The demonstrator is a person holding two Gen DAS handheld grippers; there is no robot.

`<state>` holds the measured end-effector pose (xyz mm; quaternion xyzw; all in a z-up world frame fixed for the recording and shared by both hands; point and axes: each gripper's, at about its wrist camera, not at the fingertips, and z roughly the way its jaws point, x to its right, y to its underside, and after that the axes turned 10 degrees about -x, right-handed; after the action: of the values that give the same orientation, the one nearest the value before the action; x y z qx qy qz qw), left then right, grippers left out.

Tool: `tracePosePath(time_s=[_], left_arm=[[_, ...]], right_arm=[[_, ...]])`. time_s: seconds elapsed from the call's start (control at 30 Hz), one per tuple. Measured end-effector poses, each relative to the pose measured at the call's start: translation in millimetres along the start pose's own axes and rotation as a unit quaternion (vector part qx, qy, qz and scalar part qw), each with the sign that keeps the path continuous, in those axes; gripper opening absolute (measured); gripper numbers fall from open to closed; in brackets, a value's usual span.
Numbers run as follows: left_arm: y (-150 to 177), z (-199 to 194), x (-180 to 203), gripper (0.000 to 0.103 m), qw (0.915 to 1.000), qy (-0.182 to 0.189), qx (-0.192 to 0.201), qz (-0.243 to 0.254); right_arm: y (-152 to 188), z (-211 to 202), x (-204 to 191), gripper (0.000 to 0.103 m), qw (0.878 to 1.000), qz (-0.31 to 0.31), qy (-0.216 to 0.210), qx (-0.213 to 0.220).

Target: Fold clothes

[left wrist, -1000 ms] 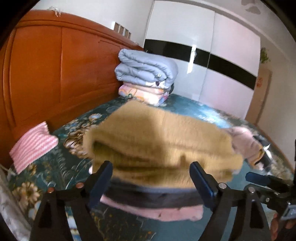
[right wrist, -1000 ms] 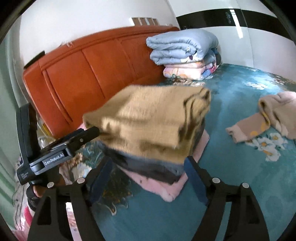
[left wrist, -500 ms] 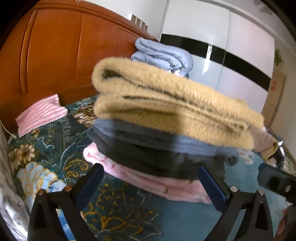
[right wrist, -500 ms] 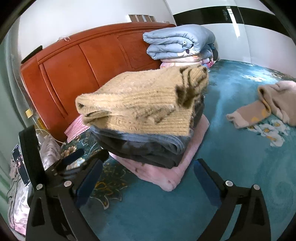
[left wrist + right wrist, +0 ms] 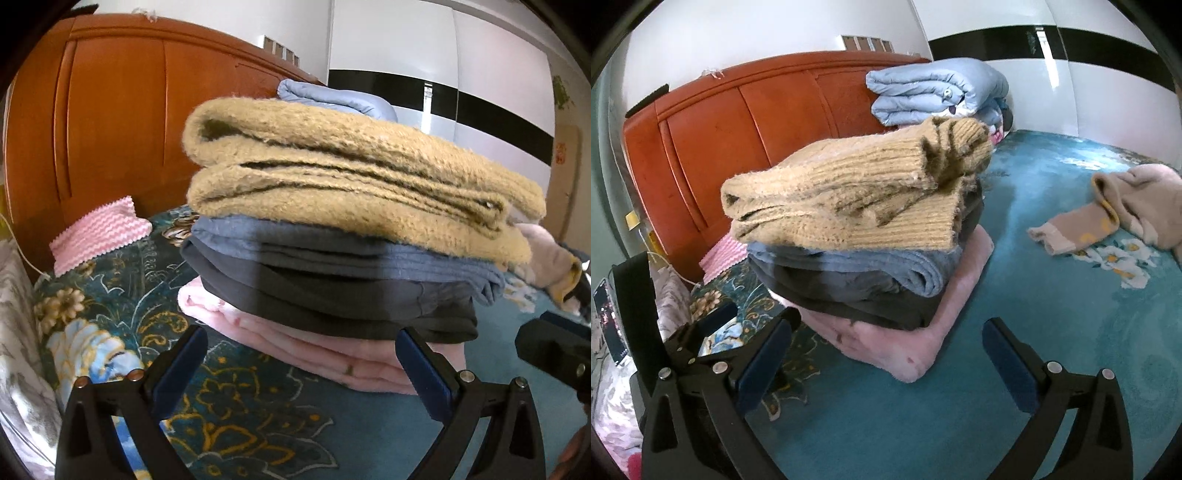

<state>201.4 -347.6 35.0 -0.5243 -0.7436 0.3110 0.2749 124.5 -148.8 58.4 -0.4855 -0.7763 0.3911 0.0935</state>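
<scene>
A folded tan knit sweater (image 5: pixel 351 173) (image 5: pixel 857 195) lies on top of a stack of folded clothes on the bed: a grey-blue garment (image 5: pixel 332 251), a dark grey one (image 5: pixel 325 299) and a pink one (image 5: pixel 321 350) at the bottom. My left gripper (image 5: pixel 299 362) is open and empty, just in front of the stack. My right gripper (image 5: pixel 886 354) is open and empty, in front of the stack's corner. An unfolded beige-pink garment (image 5: pixel 1126 206) lies on the bed to the right.
The bed has a teal floral cover (image 5: pixel 1052 350) and an orange wooden headboard (image 5: pixel 110 122). Folded blue quilts (image 5: pixel 934 88) sit at the headboard. A pink striped cloth (image 5: pixel 99 229) lies left of the stack. A white wardrobe (image 5: pixel 461 85) stands behind.
Both grippers let go of the tan sweater, which now rests on the stack. Both pulled back and dropped lower, jaws wide open.
</scene>
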Motion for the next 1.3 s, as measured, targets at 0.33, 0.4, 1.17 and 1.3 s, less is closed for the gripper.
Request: tracePosePath(time_s=[0.33, 0.4, 1.17, 1.3], left_arm=[[1, -1, 14, 0.103, 0.9995, 0.008, 0.015, 0.025], [1, -1, 16, 0.103, 0.9995, 0.013, 0.013, 0.025], [2, -5, 31, 0.103, 0.9991, 0.029, -0.003, 0.032], [2, -5, 30, 0.103, 0.9991, 0.03, -0.003, 0.03]], right_arm=[[5, 2, 2, 0.103, 1.0, -0.006, 0.02, 0.013], [5, 2, 3, 0.103, 1.0, -0.003, 0.019, 0.013], [8, -1, 5, 0.103, 1.0, 0.003, 0.012, 0.01], [8, -1, 4, 0.103, 1.0, 0.005, 0.012, 0.01]])
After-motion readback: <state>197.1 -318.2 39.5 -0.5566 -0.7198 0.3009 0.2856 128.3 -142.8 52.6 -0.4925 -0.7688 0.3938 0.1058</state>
